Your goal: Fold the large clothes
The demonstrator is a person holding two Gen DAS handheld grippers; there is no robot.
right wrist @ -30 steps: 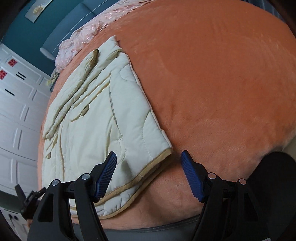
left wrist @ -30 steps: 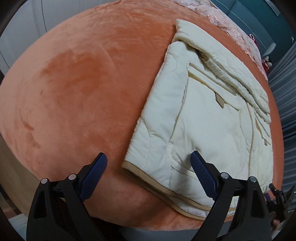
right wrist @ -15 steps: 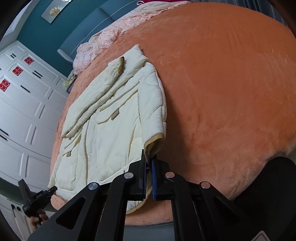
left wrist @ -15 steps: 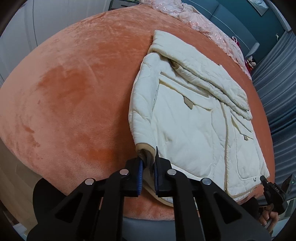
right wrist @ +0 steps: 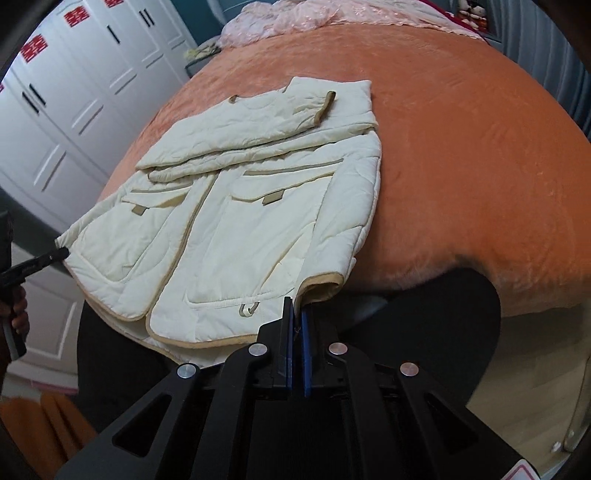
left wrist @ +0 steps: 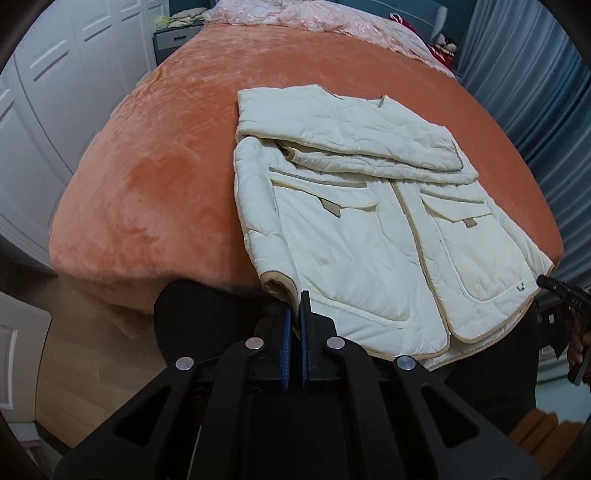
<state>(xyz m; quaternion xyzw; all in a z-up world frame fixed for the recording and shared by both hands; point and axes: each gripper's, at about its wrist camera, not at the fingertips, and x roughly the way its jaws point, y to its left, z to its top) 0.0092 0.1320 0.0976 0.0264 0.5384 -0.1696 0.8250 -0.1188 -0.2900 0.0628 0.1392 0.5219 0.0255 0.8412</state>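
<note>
A cream quilted jacket (left wrist: pixel 369 206) with tan trim lies face up on an orange bed, its sleeves folded across the chest. My left gripper (left wrist: pixel 295 301) is shut on the hem's left corner, which hangs lifted off the bed's near edge. In the right wrist view the same jacket (right wrist: pixel 258 192) stretches away from me. My right gripper (right wrist: pixel 297 306) is shut on the hem's right corner, raised too. Each gripper shows at the other view's edge: the right gripper (left wrist: pixel 546 282) at the hem's far corner, the left gripper (right wrist: pixel 59 253) likewise.
The orange bed cover (left wrist: pixel 166 166) spreads wide to the left of the jacket. Pink bedding (left wrist: pixel 314 14) lies at the head of the bed. White wardrobes (right wrist: pixel 74 92) stand beside it, blue curtains (left wrist: pixel 535 74) on the other side. Wooden floor (left wrist: pixel 81 354) lies below.
Both grippers went from open over the hem to shut on its two corners. They then rose and drew back, lifting the hem off the bed edge and rolling upright.
</note>
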